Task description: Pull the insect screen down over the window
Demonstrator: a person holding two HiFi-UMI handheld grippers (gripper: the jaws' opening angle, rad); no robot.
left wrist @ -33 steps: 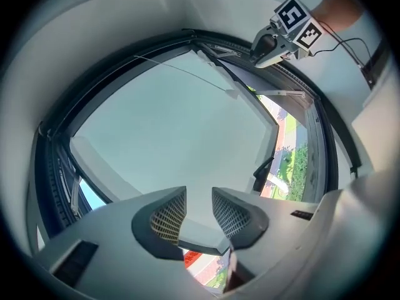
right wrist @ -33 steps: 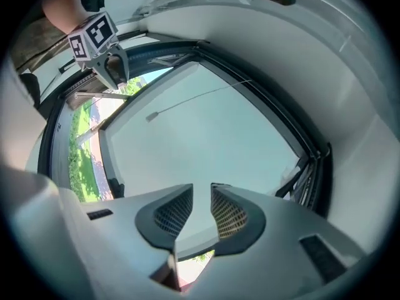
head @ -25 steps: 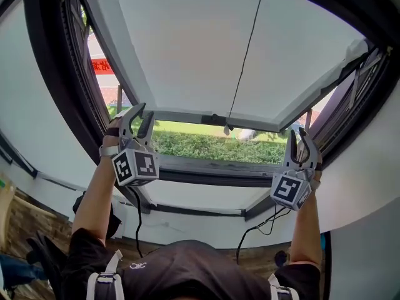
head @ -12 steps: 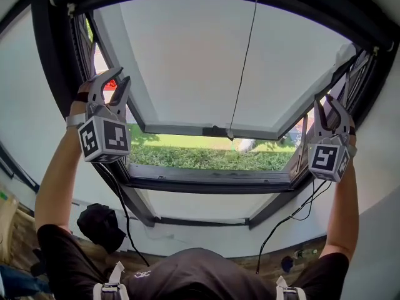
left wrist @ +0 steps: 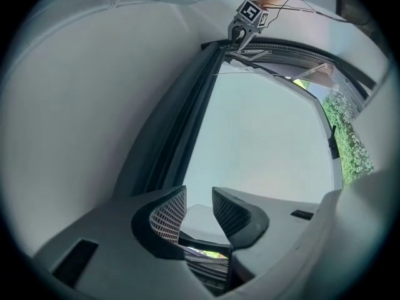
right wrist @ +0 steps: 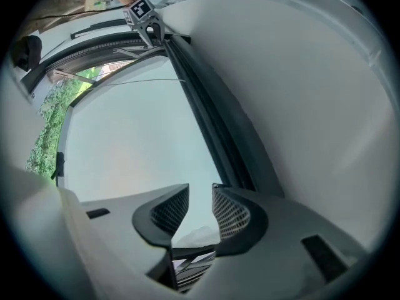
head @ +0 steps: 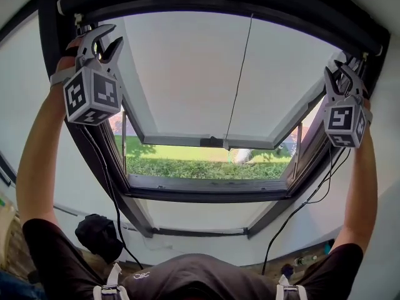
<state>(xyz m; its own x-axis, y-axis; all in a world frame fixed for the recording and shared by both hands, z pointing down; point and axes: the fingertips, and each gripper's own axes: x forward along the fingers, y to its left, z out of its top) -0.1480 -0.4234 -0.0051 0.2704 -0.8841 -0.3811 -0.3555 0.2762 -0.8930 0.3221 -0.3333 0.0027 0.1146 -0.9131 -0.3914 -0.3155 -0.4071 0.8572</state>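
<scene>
- Two grippers are up, one in each of the person's two raised hands, and each sits at an upper corner of the one window frame (head: 206,191).
- The left gripper (head: 112,37) is at the frame's top left corner, close to the dark side rail. Its jaws are apart and opening, and its own view shows only the pale pane and the frame far beyond the gap, with nothing pressed by the pads.
- One black cable (head: 110,186) hangs from this gripper down along the left rail.
- The insect screen (head: 219,4) shows only as the dark roll along the head of the frame, drawn up at the top edge and running from one gripper to the other.
- One sash (head: 181,74) is swung outward, its pale pane filling most of the opening. Below its lower edge, a strip of green hedge (head: 200,167) shows.
- One thin cord (head: 240,74) drops from the top bar at mid-width to the sash's lower edge. Either side of it, the span between the grippers is open.
- The right gripper (head: 339,74) is at the top right corner, just beside the right rail. Its jaws are also apart and opening, with nothing between them.
</scene>
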